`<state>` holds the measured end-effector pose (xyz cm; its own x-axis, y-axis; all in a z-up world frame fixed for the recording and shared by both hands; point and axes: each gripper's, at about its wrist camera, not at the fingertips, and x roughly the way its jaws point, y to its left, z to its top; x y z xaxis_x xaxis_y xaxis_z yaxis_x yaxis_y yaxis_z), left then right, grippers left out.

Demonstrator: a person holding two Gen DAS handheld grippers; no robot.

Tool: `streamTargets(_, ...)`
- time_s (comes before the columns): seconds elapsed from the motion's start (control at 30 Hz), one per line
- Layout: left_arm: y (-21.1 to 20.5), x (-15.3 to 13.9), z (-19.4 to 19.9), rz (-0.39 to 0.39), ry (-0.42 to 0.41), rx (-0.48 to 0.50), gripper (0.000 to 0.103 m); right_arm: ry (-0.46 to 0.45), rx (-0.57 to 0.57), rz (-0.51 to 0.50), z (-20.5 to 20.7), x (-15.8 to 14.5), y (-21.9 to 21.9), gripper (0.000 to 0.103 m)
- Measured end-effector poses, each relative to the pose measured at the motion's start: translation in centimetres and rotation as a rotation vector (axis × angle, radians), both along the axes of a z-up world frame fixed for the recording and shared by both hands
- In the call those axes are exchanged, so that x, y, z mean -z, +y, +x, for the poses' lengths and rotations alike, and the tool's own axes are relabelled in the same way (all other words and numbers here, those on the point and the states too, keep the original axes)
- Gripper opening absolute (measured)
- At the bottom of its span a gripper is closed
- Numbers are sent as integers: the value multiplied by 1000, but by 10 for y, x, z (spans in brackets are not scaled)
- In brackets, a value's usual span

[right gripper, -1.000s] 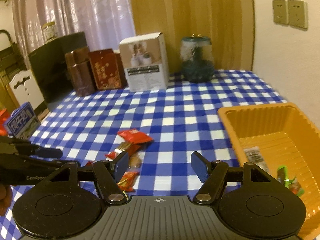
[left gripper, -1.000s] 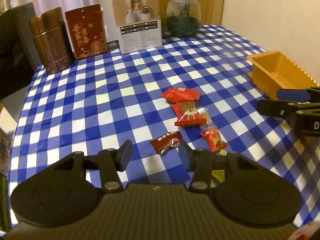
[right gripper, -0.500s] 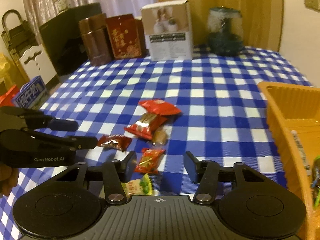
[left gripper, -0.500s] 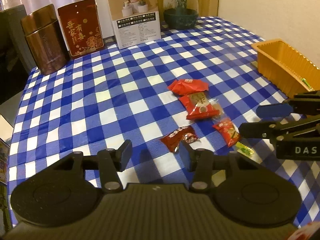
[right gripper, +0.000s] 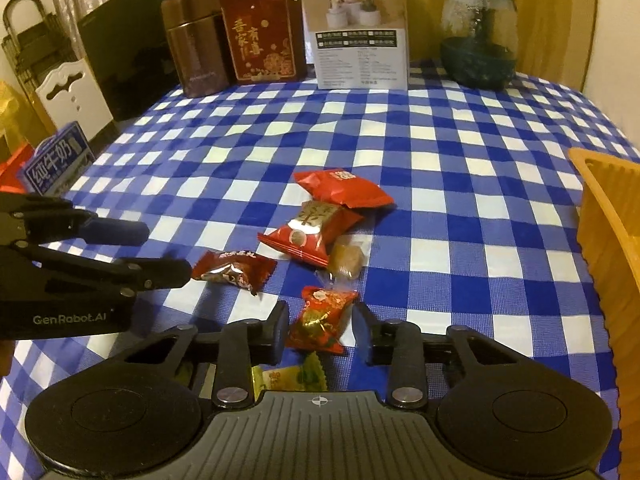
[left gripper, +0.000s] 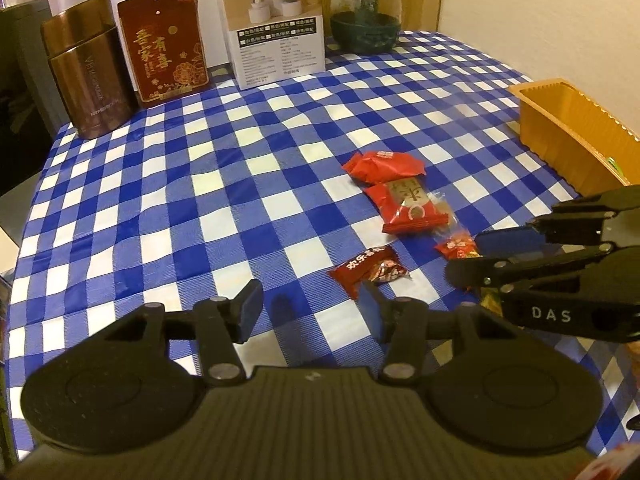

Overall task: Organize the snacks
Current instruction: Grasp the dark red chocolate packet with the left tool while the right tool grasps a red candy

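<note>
Several wrapped snacks lie on the blue checked tablecloth. My right gripper (right gripper: 322, 320) is low over the cloth, its jaws closing around a small red candy (right gripper: 322, 316) that sits between the fingers with a sliver of gap still showing. My left gripper (left gripper: 309, 296) is open with nothing between its fingers; a dark red candy (left gripper: 368, 270) lies just beyond its right fingertip. Two larger red packets (left gripper: 384, 166) (left gripper: 412, 208) lie farther back, next to a clear-wrapped brown sweet (right gripper: 346, 258). A green-yellow candy (right gripper: 296, 376) lies under my right gripper. The orange basket (left gripper: 568, 136) stands at the right.
Along the far edge of the table stand a brown canister (left gripper: 86, 64), a red tin (left gripper: 164, 40), a white box (left gripper: 276, 20) and a glass jar (left gripper: 366, 8). A blue milk carton (right gripper: 56, 160) is beyond the table's left edge.
My right gripper came down and forward from beside the basket to the snack pile, and its jaws narrowed around the small red candy. The left gripper barely shifted.
</note>
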<state>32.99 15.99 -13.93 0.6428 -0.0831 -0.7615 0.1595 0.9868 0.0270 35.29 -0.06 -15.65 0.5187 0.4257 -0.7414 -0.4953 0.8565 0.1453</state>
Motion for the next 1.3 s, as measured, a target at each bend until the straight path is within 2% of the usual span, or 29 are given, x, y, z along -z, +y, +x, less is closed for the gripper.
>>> streamTargets(0.13,-2,2,2,-2,-1,18,50,-33,-33,-45,-4,1,6,22)
streamTargets(0.2,-4,3,2,1,-1,29,50,-25,-28,-35,-3,1,4,21)
streamTargets(0.43,-14,9,5,-8,-25,108,50,-42,40,26,1,-18,-16,21)
streamTargets(0.6,-31,16,9,56,-33,162,49,-13,102,43,8,-18,-35,21)
streamTargets(0.73,-35,21,16,114,-40,166,49,-6,130,55,11,-19,-47,21)
streamTargets(0.9,-33,22,22,79,-37,153,48,0,149,69,13,-20,-57,21)
streamTargets(1.07,-30,22,25,11,-9,132,39,0,155,82,15,-22,-58,21)
streamTargets(1.13,-30,21,26,-15,3,130,29,1,157,84,15,-23,-58,21)
streamTargets(1.3,-32,19,26,-26,18,99,22,-4,162,94,14,-26,-60,21)
